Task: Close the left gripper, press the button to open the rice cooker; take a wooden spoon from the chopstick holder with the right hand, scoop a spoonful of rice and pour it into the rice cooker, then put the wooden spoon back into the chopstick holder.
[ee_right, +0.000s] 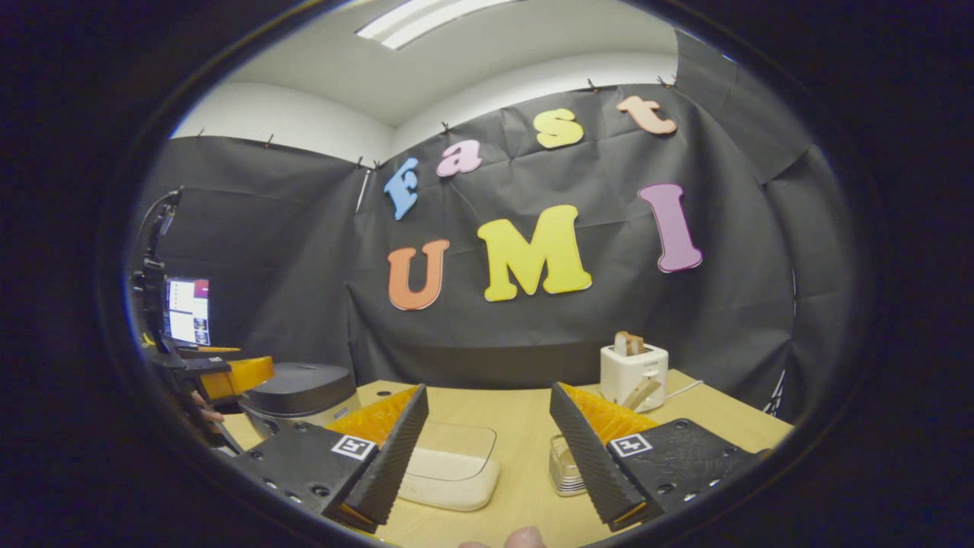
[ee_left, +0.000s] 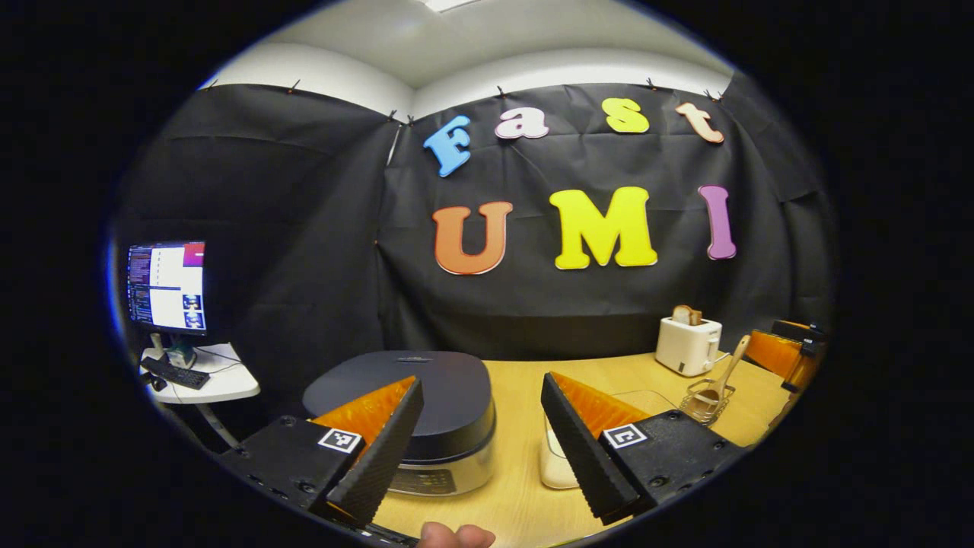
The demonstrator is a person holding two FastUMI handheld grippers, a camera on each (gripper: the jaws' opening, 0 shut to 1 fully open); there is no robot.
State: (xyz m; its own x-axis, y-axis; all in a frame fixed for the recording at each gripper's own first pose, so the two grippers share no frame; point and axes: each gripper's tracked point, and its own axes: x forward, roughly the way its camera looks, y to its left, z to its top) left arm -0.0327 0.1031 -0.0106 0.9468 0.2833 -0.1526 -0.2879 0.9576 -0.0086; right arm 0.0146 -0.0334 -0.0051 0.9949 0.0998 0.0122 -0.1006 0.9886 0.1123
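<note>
1. The left gripper [ee_left: 479, 449] is hovering above the wooden table [ee_left: 517, 380], just in front of the rice cooker [ee_left: 415, 415]. Its jaws are standing wide apart and are gripping nothing.
2. The cooker is sitting at the table's left end with its dark lid down. The task wants this gripper closed before it presses the button, so that step looks not yet begun; I cannot pick out the button itself.
3. The right gripper [ee_right: 491, 449] is also hanging over the table, jaws spread wide and empty, probably waiting its turn.
4. The wooden spoon [ee_left: 727, 369] is standing tilted in a wire holder [ee_left: 708, 399] toward the table's right side, handle up, which should make it easy to pinch from above.
5. A shallow white tray [ee_right: 449, 468] under a clear lid is lying between cooker and holder; whether it has rice in it I cannot tell.
6. A white toaster [ee_right: 633, 373] with bread in its slot is standing at the back, well apart from the cooker.
</note>
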